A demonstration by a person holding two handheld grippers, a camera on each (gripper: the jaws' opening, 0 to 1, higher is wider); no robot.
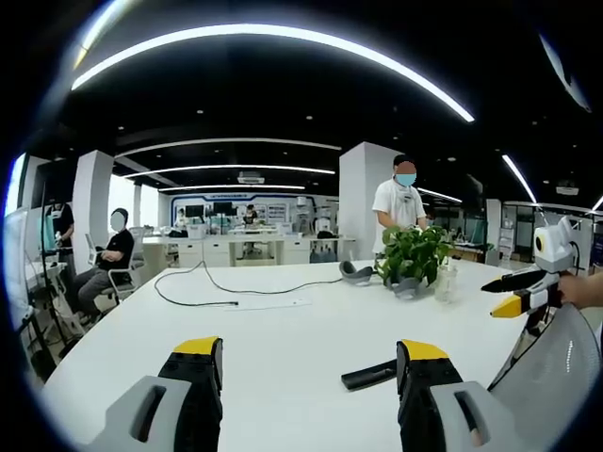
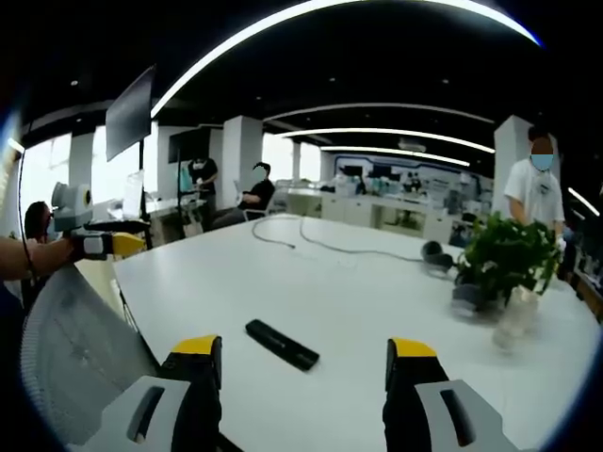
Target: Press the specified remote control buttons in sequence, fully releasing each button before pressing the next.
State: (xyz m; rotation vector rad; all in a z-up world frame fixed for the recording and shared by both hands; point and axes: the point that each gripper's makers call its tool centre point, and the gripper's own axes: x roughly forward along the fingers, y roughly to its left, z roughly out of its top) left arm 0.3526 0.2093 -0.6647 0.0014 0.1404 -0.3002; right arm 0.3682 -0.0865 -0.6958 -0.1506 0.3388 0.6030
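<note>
A black remote control [image 1: 368,376] lies flat on the white table [image 1: 283,330], just left of my left gripper's right jaw. My left gripper [image 1: 311,363] is open, held above the table's near edge with nothing between its jaws. The right gripper view has the remote [image 2: 282,345] lying slantwise between the jaws of my right gripper [image 2: 303,356], which is open and hovers short of it. The right gripper [image 1: 516,292] enters the left gripper view from the right, and the left gripper [image 2: 111,241] enters the right gripper view from the left.
A potted green plant [image 1: 413,256] and a clear glass [image 1: 445,282] stand on the table's far right. A black cable [image 1: 236,287] runs across the far side, with a grey headset [image 1: 355,273] beside it. A mesh chair back [image 2: 80,348] is close by. People sit and stand behind.
</note>
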